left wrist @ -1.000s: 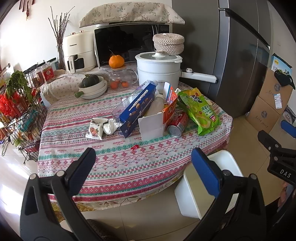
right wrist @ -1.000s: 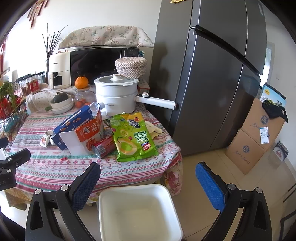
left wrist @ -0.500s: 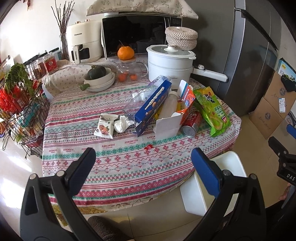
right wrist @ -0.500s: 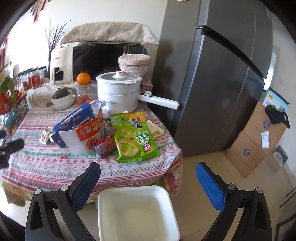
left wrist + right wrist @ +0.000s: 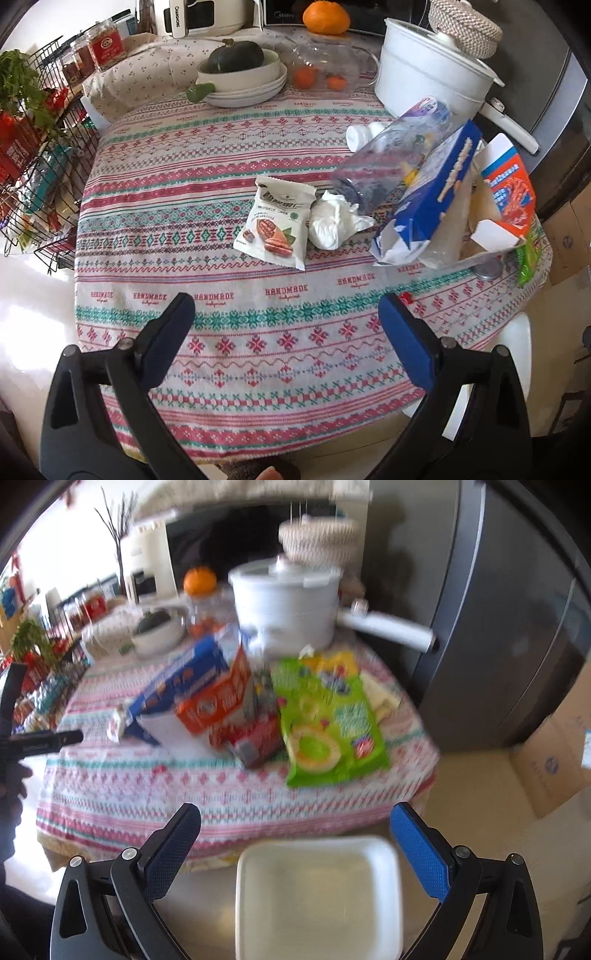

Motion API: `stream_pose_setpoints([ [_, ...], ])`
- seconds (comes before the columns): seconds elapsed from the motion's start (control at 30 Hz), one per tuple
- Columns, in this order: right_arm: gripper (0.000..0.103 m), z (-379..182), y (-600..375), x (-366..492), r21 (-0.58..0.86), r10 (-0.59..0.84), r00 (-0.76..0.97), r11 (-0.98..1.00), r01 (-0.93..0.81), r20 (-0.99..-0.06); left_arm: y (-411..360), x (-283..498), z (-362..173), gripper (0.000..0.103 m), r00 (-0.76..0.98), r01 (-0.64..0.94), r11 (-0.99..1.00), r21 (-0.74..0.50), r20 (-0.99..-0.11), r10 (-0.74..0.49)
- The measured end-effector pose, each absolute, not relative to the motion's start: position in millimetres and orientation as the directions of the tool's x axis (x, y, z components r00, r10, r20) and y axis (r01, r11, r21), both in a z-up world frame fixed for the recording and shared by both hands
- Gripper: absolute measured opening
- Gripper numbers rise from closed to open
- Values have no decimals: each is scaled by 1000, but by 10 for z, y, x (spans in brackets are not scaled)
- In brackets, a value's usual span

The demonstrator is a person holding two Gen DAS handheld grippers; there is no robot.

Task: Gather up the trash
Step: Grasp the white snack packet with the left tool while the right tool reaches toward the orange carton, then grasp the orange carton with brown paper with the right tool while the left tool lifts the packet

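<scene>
Trash lies on a round table with a patterned cloth: a white snack packet, a crumpled tissue, a clear plastic bottle, a blue box, an orange carton, a red can and a green chip bag. My left gripper hovers open over the table's near side, short of the snack packet. My right gripper is open and empty above a white bin on the floor. The right wrist view is blurred.
A white pot with a long handle, stacked bowls holding a squash, a glass jar and an orange stand at the table's back. A wire rack stands left. A grey fridge and cardboard boxes are at the right.
My left gripper has moved forward and over the table, so the trash looks much closer. My right gripper has shifted slightly towards the table above the bin. Both stay open.
</scene>
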State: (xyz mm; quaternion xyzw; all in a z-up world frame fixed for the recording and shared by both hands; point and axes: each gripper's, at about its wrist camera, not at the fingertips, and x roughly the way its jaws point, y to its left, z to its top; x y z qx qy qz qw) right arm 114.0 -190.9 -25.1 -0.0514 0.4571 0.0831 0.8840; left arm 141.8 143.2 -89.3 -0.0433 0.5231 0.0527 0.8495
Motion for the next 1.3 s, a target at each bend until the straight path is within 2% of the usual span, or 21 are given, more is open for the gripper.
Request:
stream_pose_setpoints([
  [0.13, 103, -343, -1875, 1321, 23, 119, 541, 983, -180, -833, 1522, 1698, -1192, 98, 431, -122, 992, 21, -899, 73],
  [0.37, 103, -388, -1874, 1540, 61, 130, 537, 988, -145, -834, 1543, 2024, -1426, 93, 445, -18, 1000, 19, -895, 25],
  [0.43, 103, -426, -1861, 1581, 83, 148, 522, 986, -147, -840, 1569, 2088, -1544, 84, 418, -15, 1000, 20, -908, 25],
  [0.5, 103, -457, -1836, 1625, 91, 158, 512, 984, -154, -844, 1596, 2112, -1644, 70, 396, -5, 1000, 18, -918, 19],
  [0.57, 103, -477, -1816, 1659, 91, 158, 509, 984, -155, -846, 1564, 2096, -1672, 70, 406, 19, 999, 40, -914, 29],
  [0.63, 103, -492, -1828, 1700, 99, 162, 508, 984, -148, -846, 1529, 2065, -1640, 65, 423, 42, 998, 53, -906, 31],
  [0.77, 103, -506, -1936, 1782, 137, 173, 511, 985, -109, -842, 1448, 1981, -1538, 44, 456, 63, 996, 68, -889, 31],
  [0.8, 103, -503, -1954, 1794, 146, 177, 513, 984, -100, -840, 1428, 1964, -1505, 32, 465, 75, 995, 60, -885, 18],
  [0.87, 103, -501, -2002, 1824, 171, 186, 514, 982, -77, -837, 1401, 1936, -1451, 26, 471, 77, 995, 60, -882, 16],
  [0.9, 103, -500, -2013, 1835, 183, 192, 514, 981, -69, -836, 1386, 1915, -1425, 15, 472, 79, 995, 60, -881, 15],
  [1.1, 103, -470, -1964, 1844, 216, 218, 524, 974, -66, -824, 1409, 1726, -1297, 7, 460, 65, 995, 79, -887, 41],
  [1.3, 102, -433, -1804, 1879, 233, 253, 532, 967, -105, -808, 1548, 1509, -1120, 6, 464, 14, 1000, 25, -886, 16],
])
